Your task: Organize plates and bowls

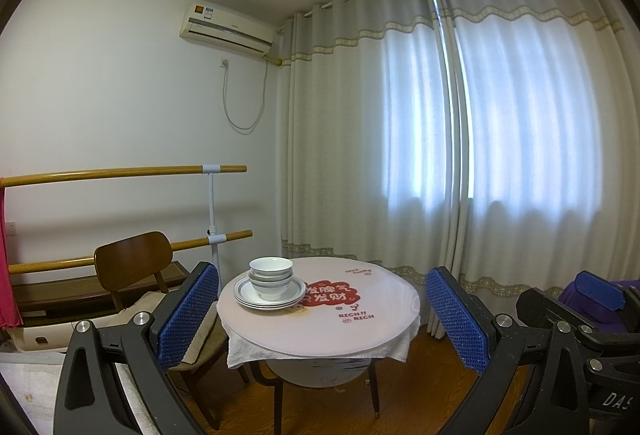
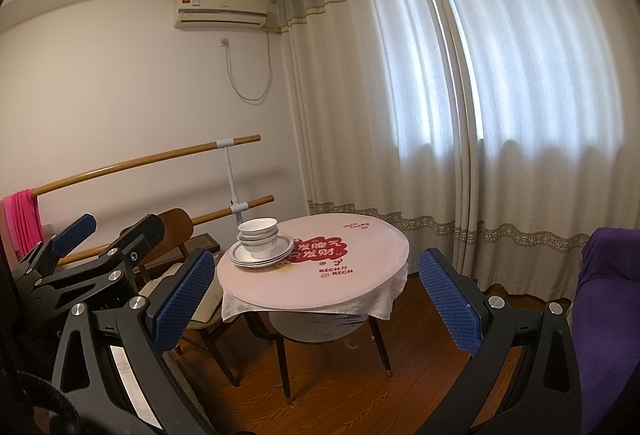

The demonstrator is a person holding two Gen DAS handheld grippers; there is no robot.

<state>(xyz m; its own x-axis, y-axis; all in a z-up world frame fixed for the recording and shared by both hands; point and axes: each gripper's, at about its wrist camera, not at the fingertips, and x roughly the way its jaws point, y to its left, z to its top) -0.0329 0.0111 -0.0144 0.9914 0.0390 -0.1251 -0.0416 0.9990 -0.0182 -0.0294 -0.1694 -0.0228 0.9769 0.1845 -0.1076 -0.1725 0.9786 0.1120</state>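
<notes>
A stack of white bowls [image 1: 271,280] sits on a stack of grey-rimmed white plates [image 1: 256,298] at the left side of a round pink table [image 1: 360,327]. The same bowls [image 2: 258,238] and plates [image 2: 244,257] show in the right wrist view on the table [image 2: 320,287]. My left gripper [image 1: 322,309] is open and empty, held well back from the table. My right gripper [image 2: 316,289] is open and empty, also well back. The left gripper [image 2: 76,235] shows at the left of the right wrist view, and the right gripper [image 1: 596,291] shows at the right of the left wrist view.
A wooden chair [image 1: 134,267] stands left of the table. Wooden ballet bars [image 1: 120,173] run along the white wall. Curtains [image 1: 440,135] hang behind the table. A purple-covered seat [image 2: 604,315] is at the right. The floor [image 2: 360,395] is wood. A white cloth [image 1: 316,355] hangs under the tabletop.
</notes>
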